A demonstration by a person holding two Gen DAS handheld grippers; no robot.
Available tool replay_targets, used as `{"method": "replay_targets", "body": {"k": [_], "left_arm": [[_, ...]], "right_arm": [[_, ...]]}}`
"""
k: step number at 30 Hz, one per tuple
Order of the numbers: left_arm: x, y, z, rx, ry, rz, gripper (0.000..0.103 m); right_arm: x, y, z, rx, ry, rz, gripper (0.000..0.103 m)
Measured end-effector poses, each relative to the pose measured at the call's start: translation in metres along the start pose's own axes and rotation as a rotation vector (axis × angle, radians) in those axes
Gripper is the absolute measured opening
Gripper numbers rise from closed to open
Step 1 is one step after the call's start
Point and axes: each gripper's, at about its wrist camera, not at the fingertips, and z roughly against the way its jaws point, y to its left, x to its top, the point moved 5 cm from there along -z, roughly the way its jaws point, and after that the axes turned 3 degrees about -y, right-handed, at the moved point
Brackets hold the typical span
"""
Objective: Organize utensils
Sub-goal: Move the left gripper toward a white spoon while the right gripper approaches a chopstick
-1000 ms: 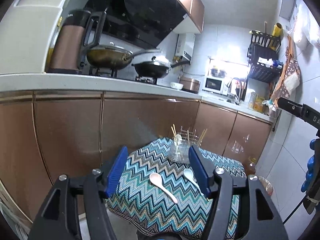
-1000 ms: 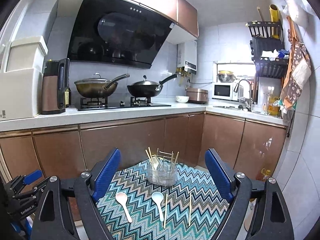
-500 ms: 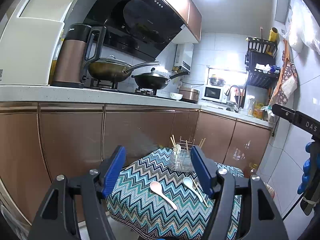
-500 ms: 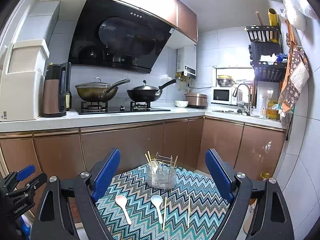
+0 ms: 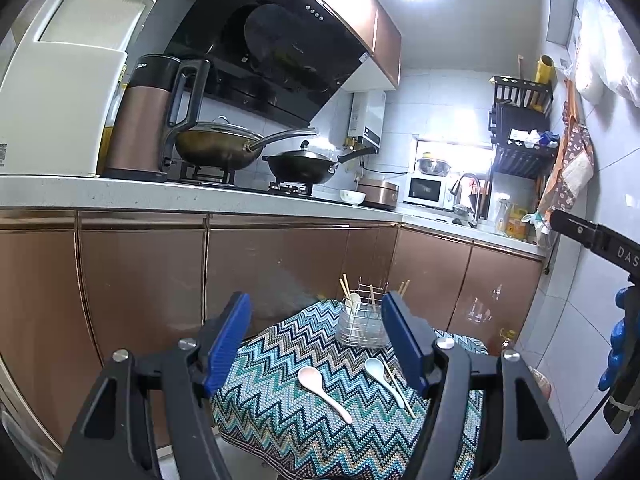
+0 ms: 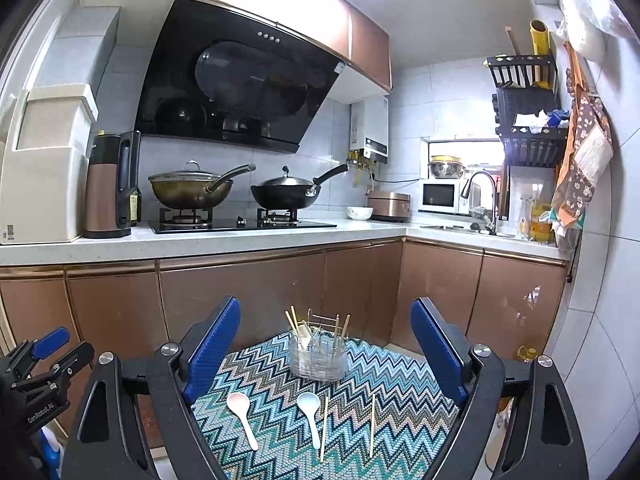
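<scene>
Right now both grippers, the left gripper [image 5: 316, 344] and the right gripper [image 6: 326, 352], are spread wide and hold nothing, up above the zigzag cloth [image 6: 400, 376]. A pink spoon [image 6: 241, 416], a blue spoon [image 6: 310, 414] and two chopsticks [image 6: 324, 428] lie flat on it (side by side). Behind them stands the clear holder [image 6: 318, 356], with more chopsticks and a spoon sticking up.

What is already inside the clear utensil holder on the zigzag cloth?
The utensil holder holds several wooden chopsticks standing upright and one pale spoon, with a wire divider. Its bottom contents are blurred through the clear wall, so an exact count is not possible.
</scene>
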Motion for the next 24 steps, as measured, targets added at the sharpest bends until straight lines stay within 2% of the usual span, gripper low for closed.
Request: {"method": "replay_targets", "body": {"k": [7, 24], "left_arm": [[0.0, -0.001, -0.003, 0.01, 0.004, 0.003, 0.066], [-0.005, 0.003, -0.016, 0.091, 0.042, -0.032, 0.069]], "right_arm": [[-0.003, -0.011, 0.007, -0.006, -0.007, -0.011, 0.087], [-0.019, -0.035, 0.004, -0.015, 0.017, -0.062, 0.088]]}}
